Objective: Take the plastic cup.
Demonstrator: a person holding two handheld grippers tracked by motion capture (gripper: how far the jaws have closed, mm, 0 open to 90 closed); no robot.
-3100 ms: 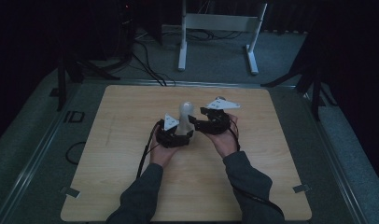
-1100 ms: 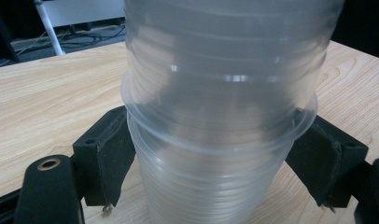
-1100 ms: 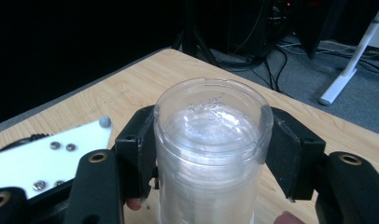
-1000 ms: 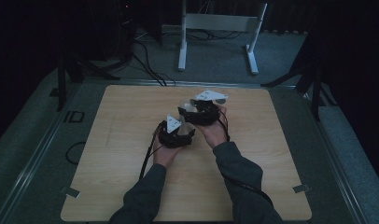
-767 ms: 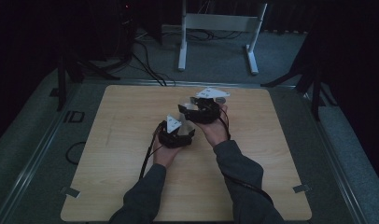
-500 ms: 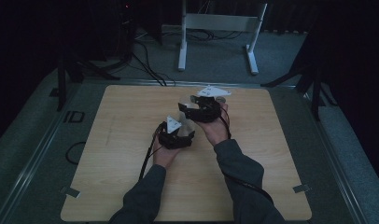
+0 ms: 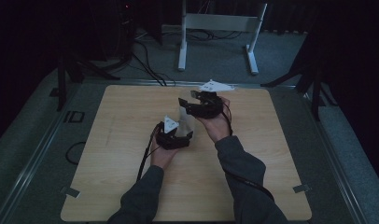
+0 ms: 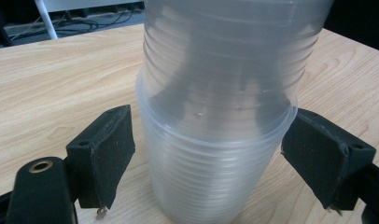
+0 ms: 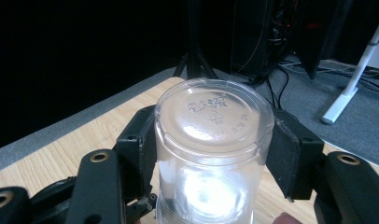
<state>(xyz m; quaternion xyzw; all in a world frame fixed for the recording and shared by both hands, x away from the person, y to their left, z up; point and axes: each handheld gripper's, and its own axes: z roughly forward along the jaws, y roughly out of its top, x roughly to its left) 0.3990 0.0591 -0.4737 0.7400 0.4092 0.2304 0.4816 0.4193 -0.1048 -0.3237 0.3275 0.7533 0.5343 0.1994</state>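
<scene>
A stack of clear plastic cups (image 8: 215, 84) stands on the wooden table (image 7: 117, 154), the upper cups nested in the bottom one. My left gripper (image 8: 208, 154) is shut on the bottom cup just under its rim, one black pad (image 8: 108, 154) on each side. In the high view the left gripper (image 7: 176, 135) sits at the table's middle with the stack (image 7: 185, 120) just beyond it. My right gripper (image 9: 211, 140) is shut on a clear cup (image 9: 213, 116) whose embossed flat base faces its camera. The right gripper (image 7: 194, 105) is held behind and to the right of the left one.
A white metal stand (image 7: 215, 23) and dark cables (image 7: 150, 60) lie on the grey floor beyond the table's far edge. Bare wood stretches left and right of the hands. Black cables trail from both grippers along the forearms.
The tall stack that both grippers held side by side three seconds ago is lower now. My right gripper has moved back and up from the left one, drifting a little over the last second.
</scene>
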